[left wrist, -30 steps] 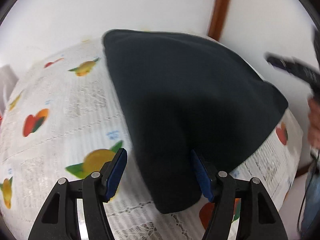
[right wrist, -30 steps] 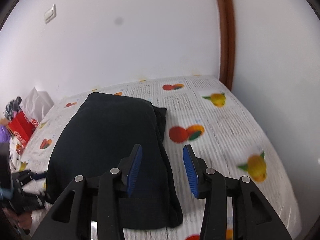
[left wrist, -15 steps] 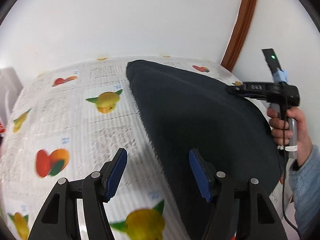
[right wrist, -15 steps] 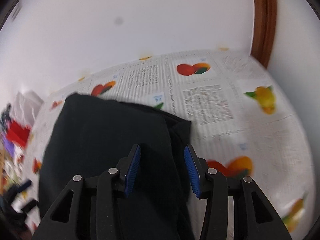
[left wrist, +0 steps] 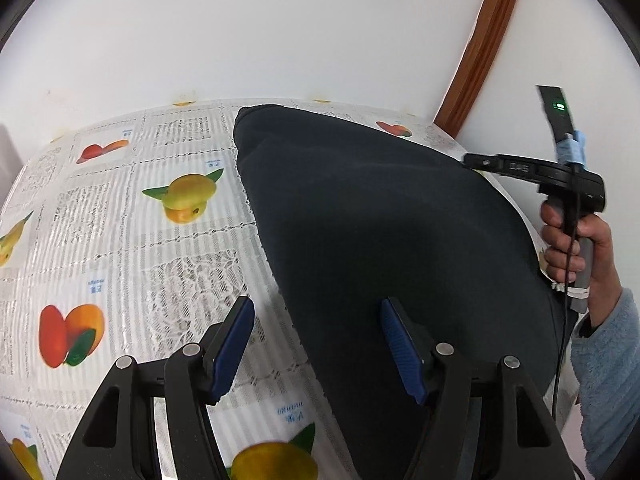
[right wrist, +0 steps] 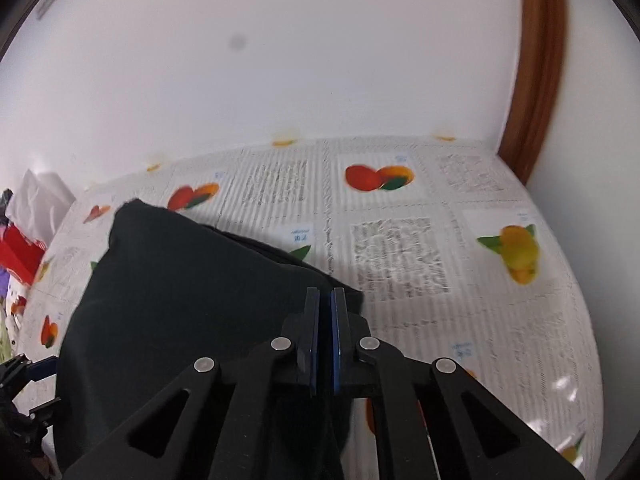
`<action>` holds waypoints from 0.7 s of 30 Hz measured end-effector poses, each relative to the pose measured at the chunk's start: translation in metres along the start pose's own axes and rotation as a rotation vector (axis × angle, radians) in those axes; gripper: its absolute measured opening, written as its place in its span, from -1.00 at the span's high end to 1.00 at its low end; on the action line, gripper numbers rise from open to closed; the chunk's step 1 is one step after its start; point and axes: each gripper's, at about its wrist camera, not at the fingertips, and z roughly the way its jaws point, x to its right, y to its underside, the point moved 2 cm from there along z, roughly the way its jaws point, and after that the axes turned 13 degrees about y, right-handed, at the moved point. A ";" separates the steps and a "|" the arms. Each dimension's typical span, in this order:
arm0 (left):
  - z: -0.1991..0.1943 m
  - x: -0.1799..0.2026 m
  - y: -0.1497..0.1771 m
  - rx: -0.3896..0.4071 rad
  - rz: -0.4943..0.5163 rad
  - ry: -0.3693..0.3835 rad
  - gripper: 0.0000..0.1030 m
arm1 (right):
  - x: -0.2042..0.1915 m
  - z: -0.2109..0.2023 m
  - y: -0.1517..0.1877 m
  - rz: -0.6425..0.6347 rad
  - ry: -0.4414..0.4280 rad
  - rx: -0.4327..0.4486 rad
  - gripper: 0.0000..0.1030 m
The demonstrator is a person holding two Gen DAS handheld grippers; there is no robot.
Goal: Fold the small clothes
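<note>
Black garment [left wrist: 380,216], folded, lying flat on fruit-print tablecloth [left wrist: 120,240], toward table's right side near wall corner. Left gripper [left wrist: 316,344] jaws apart, straddling garment's near-left edge, pads not pressing. Right gripper [right wrist: 325,304] jaws just closed, pads nearly together over garment's right edge; whether cloth pinched, can't tell.

A fruit-print tablecloth [right wrist: 400,216] covers the table beneath a plain white wall [right wrist: 280,60], beside what seems a brown wooden door frame [right wrist: 540,68].
</note>
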 end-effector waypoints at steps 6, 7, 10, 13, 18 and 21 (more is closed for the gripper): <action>-0.022 0.007 0.020 0.010 0.023 0.016 -0.24 | 0.035 -0.045 0.049 0.062 -0.061 -0.032 0.20; -0.025 0.008 0.023 0.008 0.025 0.017 -0.24 | 0.040 -0.053 0.060 0.075 -0.074 -0.033 0.19; -0.032 0.014 0.035 -0.001 0.020 0.028 -0.24 | 0.046 -0.065 0.088 0.115 -0.148 -0.069 0.18; -0.033 0.018 0.043 -0.010 0.013 0.023 -0.24 | 0.044 -0.057 0.103 0.148 -0.187 -0.105 0.18; -0.040 0.024 0.052 -0.007 0.000 -0.012 -0.24 | 0.039 -0.065 0.112 0.125 -0.194 0.005 0.89; -0.046 0.025 0.060 -0.014 -0.001 -0.032 -0.24 | 0.051 -0.072 0.116 0.213 -0.236 0.024 0.88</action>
